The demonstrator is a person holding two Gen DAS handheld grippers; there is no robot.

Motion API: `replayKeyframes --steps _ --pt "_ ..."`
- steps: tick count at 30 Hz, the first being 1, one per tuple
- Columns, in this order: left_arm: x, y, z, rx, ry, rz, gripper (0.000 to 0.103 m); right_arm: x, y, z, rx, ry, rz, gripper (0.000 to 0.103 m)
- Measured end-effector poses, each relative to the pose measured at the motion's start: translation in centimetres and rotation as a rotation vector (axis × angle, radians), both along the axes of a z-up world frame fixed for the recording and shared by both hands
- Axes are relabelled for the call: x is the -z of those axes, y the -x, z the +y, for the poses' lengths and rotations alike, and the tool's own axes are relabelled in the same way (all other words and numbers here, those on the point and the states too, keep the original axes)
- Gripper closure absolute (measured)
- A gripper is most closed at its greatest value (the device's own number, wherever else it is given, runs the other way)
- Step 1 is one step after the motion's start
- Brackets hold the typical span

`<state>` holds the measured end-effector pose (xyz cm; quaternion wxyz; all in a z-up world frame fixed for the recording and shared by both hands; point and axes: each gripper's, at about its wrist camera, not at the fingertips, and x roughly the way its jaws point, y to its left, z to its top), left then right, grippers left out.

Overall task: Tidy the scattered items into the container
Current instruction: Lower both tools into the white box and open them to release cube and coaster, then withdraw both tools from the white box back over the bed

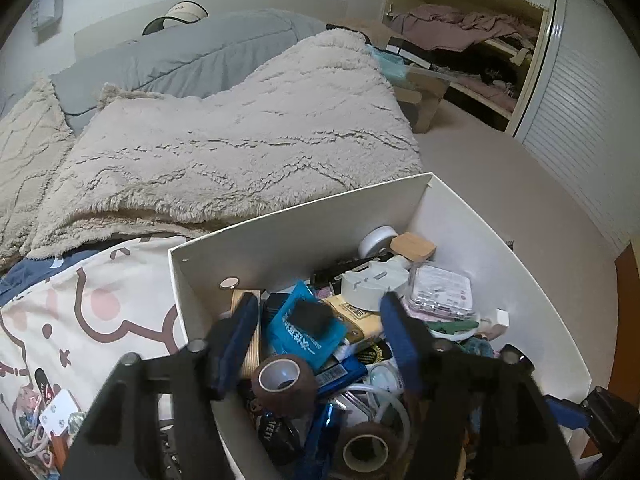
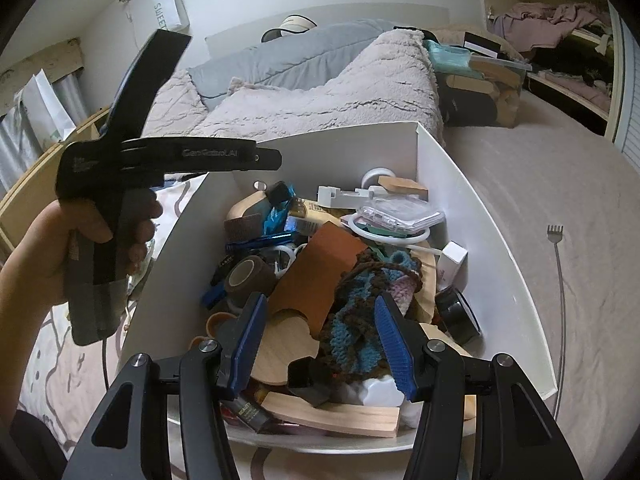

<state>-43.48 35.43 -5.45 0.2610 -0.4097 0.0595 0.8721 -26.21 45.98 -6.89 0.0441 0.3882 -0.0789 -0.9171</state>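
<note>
The white container (image 1: 300,216) stands on the bed edge, heaped with tape rolls, packets, a clear case and wooden pieces. My left gripper (image 1: 318,344) hovers open over its left side. A small black block (image 1: 310,318) lies on a blue packet (image 1: 296,336) between the pads, touching neither. In the right wrist view a hand holds the left gripper (image 2: 268,160) over the container's (image 2: 340,132) far left corner. My right gripper (image 2: 320,340) is open above the near side, over a blue-brown crocheted piece (image 2: 352,320) and a wooden board (image 2: 280,344).
Small trinkets and an earring card (image 1: 56,412) lie on the cartoon-print sheet (image 1: 80,312) left of the box. A metal back scratcher (image 2: 560,280) rests on the carpet to the right. A fluffy beige blanket (image 1: 240,132) lies behind; an open closet (image 1: 472,40) is at the back right.
</note>
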Motion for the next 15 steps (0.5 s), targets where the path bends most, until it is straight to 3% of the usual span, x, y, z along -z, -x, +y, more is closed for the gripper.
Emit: replayKeyframes --steps 15 --pt "-0.9 -5.6 -2.3 0.053 -0.005 0.065 0.04 -0.8 -1.4 -0.4 0.089 -0.044 0.033 0.047"
